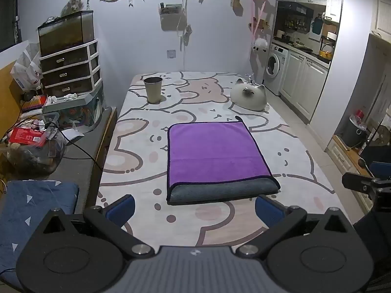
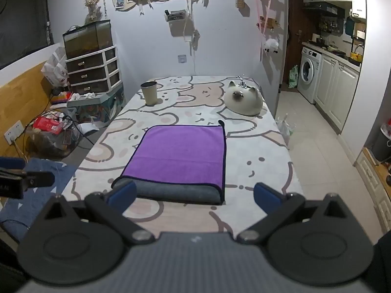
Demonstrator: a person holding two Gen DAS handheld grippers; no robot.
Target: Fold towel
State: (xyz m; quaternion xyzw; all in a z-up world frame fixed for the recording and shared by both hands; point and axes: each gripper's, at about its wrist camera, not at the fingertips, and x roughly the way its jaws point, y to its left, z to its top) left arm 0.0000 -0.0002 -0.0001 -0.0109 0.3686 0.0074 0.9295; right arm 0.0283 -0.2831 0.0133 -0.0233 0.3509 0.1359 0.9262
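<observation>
Hovering above the near end of the surface, the left hand-held gripper [image 1: 194, 210] is released: its blue pads [image 1: 121, 208] stand wide apart with nothing between them. The right hand-held gripper [image 2: 194, 196] is likewise released and empty, its blue fingertips [image 2: 267, 195] spread to either side of the view.

The towel [image 1: 215, 156] lies flat on the cartoon-print surface [image 1: 136, 151], straight ahead of both hand-held grippers and not touched by either. Its purple face is up. Along the near edge a grey band [image 1: 223, 190] shows, which reads as the underside turned over at a fold, so one fold appears to be in place. A small dark loop sits at the far right corner.

Critical relation:
- The near grey edge runs left to right, across the line of approach of both hand-held grippers.
- In the left wrist view the towel sits slightly right of centre; in the right wrist view it sits left of centre, with the left pad overlapping the near left corner in the picture. The towel therefore lies between the two hand-held grippers.
- Neither is clearly nearer; the right one appears marginally closer to the near edge.

Further out, a cup [image 1: 153, 89] and a cat-shaped ornament [image 1: 248, 96] stand at the far end of the surface, well apart from the towel.
</observation>
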